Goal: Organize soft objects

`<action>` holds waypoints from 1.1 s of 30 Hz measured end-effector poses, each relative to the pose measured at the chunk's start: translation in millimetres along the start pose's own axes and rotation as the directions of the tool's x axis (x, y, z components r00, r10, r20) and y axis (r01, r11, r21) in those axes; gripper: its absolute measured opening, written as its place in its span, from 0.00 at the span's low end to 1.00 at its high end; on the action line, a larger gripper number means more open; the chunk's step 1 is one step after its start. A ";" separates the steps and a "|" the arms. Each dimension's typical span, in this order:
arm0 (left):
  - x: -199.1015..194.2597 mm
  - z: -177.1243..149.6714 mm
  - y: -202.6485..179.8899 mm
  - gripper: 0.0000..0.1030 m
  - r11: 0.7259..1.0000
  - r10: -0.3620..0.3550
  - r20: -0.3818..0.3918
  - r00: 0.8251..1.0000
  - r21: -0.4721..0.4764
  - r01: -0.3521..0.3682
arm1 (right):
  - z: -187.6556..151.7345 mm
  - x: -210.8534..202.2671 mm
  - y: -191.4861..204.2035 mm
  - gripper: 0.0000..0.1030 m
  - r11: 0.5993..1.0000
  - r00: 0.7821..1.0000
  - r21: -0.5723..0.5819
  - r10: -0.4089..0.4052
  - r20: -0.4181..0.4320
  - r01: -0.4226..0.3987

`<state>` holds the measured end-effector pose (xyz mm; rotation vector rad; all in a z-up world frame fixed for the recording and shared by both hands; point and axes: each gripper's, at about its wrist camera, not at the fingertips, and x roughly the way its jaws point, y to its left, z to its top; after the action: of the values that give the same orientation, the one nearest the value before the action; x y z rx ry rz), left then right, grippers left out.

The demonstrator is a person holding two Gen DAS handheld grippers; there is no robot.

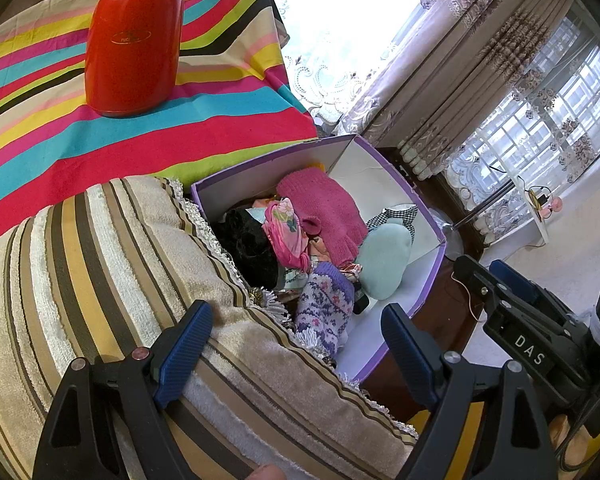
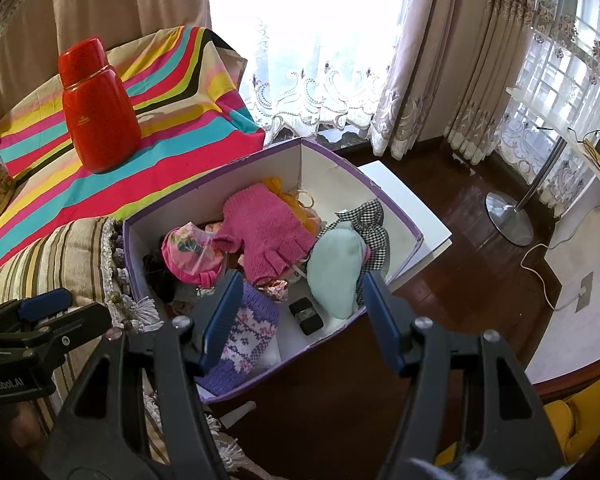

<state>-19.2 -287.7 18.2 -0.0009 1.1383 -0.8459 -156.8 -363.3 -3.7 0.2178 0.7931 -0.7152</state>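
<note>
A purple-edged cardboard box (image 2: pixel 396 216) (image 1: pixel 428 280) stands on the floor beside a striped cushion (image 1: pixel 100 280) (image 2: pixel 60 252). It holds soft things: a pink knit glove (image 2: pixel 266 232) (image 1: pixel 324 208), a pink floral pouch (image 2: pixel 190 254) (image 1: pixel 286 232), a purple patterned knit item (image 2: pixel 248 336) (image 1: pixel 326 308), a pale green plush (image 2: pixel 336 268) (image 1: pixel 384 260), checkered cloth (image 2: pixel 370 228) and something black (image 1: pixel 248 240). My left gripper (image 1: pixel 296 356) is open and empty over the cushion's edge. My right gripper (image 2: pixel 300 320) is open and empty above the box's near side.
A red thermos (image 2: pixel 100 112) (image 1: pixel 134 44) stands on a bright striped cloth (image 2: pixel 172 148) (image 1: pixel 204 120). A small black object (image 2: pixel 306 314) lies in the box. Dark wood floor, a lamp stand base (image 2: pixel 508 218), a cable and curtains are to the right.
</note>
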 end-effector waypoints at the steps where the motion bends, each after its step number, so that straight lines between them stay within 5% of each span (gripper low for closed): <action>1: 0.0 0.0 0.0 0.85 1.000 0.000 0.000 1.000 0.000 0.000 | 0.0 0.0 0.1 0.64 1.000 1.000 0.000 0.001 0.000 -0.001; 33: 4.1 -0.1 -4.2 0.87 0.999 0.019 -0.007 1.000 0.031 -0.019 | -4.2 4.8 -0.1 0.64 1.000 1.000 0.010 0.013 -0.021 -0.013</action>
<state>-21.2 -293.0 16.7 0.0387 1.1302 -0.8470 -157.0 -363.9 -10.0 0.2398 0.8076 -0.7058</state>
